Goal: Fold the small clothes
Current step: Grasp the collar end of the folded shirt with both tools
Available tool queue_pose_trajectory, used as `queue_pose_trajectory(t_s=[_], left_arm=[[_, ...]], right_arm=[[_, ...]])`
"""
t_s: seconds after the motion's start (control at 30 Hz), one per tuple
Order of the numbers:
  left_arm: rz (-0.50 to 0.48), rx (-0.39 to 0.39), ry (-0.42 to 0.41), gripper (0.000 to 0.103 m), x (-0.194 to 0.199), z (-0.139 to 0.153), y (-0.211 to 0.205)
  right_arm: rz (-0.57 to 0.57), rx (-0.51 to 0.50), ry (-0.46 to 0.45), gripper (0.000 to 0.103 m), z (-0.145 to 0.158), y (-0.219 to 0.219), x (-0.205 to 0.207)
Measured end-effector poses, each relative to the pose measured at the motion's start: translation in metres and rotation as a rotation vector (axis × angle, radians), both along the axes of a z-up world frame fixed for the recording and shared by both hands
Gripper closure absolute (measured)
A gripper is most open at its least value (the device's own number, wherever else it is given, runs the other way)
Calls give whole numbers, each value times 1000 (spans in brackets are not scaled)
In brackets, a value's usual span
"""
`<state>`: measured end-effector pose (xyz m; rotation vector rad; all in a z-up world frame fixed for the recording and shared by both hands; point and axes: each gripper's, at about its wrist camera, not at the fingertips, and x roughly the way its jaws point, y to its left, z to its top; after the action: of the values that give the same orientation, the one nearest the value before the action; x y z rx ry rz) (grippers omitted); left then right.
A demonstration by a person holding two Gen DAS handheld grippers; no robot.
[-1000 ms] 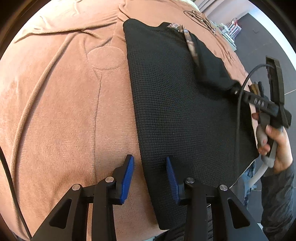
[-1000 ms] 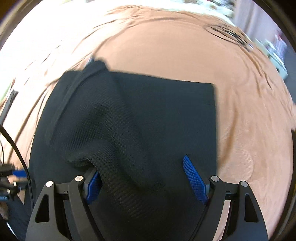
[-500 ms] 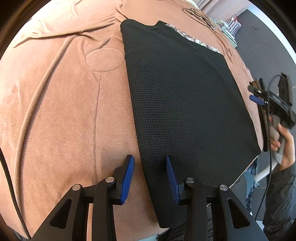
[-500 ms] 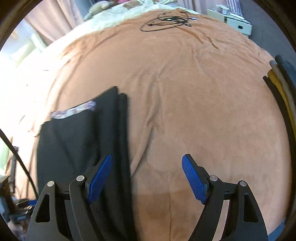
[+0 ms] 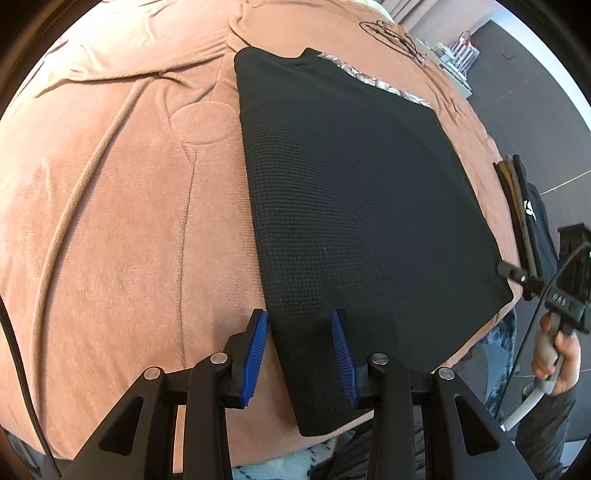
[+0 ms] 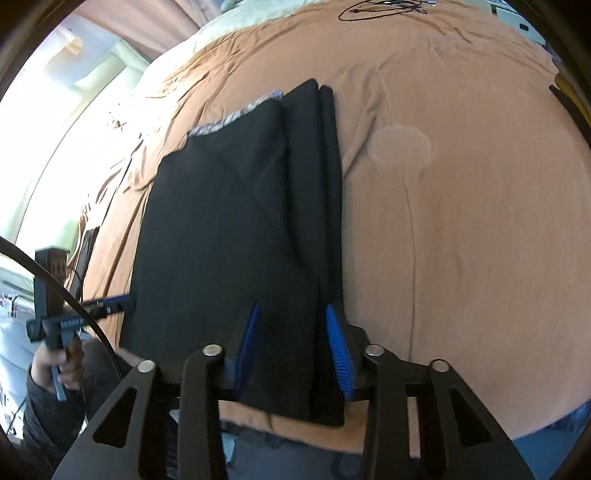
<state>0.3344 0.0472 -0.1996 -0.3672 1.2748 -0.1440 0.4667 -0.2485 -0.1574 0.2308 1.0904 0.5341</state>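
A black waffle-knit garment lies folded into a long flat panel on the brown bedspread. A patterned inner band shows along its far edge. My left gripper is open, its blue pads straddling the garment's near left edge. In the right wrist view the garment shows stacked folds along its right side. My right gripper is open over the near right edge of the garment. The other hand-held gripper shows at the left.
A stack of folded clothes lies at the bed's right edge. A black cable coil lies far back on the bedspread. A round quilted patch marks the cover. The bed's front edge is just below both grippers.
The right gripper let go of the folded-over fabric, swung away, then came back low over the garment's near right edge with its jaws narrower. The left gripper has stayed in place.
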Motion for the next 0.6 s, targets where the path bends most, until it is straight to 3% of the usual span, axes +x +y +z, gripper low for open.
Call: queue_pose_trajectory(t_s=[0.03, 0.1, 0.4, 0.47, 0.5, 0.53, 0.57, 0.6], left_arm=[[-1, 3, -1, 65, -1, 1, -1], [-3, 9, -3, 65, -2, 2, -3], [42, 0, -37, 63, 2, 16, 14], [72, -17, -42, 56, 9, 17, 22], [84, -23, -47, 51, 12, 18, 25], [102, -34, -56, 50, 17, 18, 30], [117, -44, -62, 49, 20, 18, 34], [129, -54, -66, 49, 23, 17, 38]], right_arm=[[1, -16, -4, 91, -1, -2, -2], [-7, -38, -11, 101, -1, -4, 0], [-11, -43, -43, 102, 11, -4, -26], [-21, -44, -51, 95, 16, -7, -23], [-27, -36, -56, 75, 17, -9, -19], [-38, -16, -59, 46, 17, -12, -13], [-50, 2, -66, 36, 16, -15, -7], [-67, 25, -77, 34, 16, -19, 2]])
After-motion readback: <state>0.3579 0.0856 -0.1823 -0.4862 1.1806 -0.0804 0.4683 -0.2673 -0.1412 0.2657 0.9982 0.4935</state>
